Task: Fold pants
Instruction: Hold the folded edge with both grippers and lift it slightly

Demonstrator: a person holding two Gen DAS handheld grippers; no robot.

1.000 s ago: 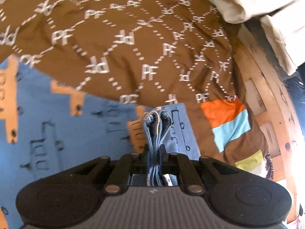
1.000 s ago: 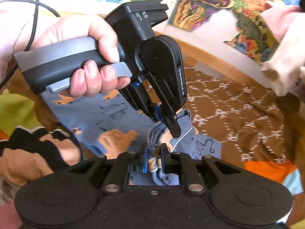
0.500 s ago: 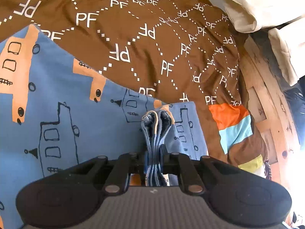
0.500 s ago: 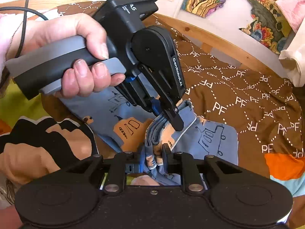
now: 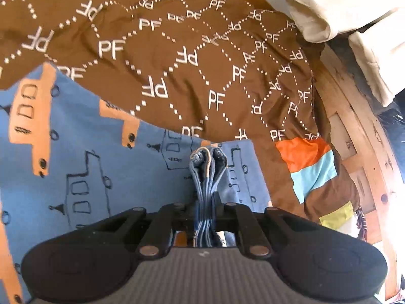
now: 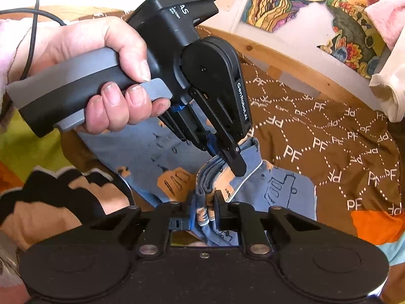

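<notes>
White "PF" letters repeat across the brown bedspread [image 5: 177, 58] — some mirrored. The left hand-held gripper [image 6: 229, 163] reads "GenRobot.AI" on its side — "AS" on top.

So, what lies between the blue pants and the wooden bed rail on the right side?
In the left wrist view, the brown PF-patterned blanket fills that stretch between the blue pants and the wooden rail, including its orange and light-blue patch.

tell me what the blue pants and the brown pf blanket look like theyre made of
Blue pants: soft matte knit, probably cotton jersey; the clamped edge bunches into thin limp layers. Brown blanket: smooth woven fabric with a faint sheen, possibly polyester or cotton; it creases shallowly under its print.
</notes>
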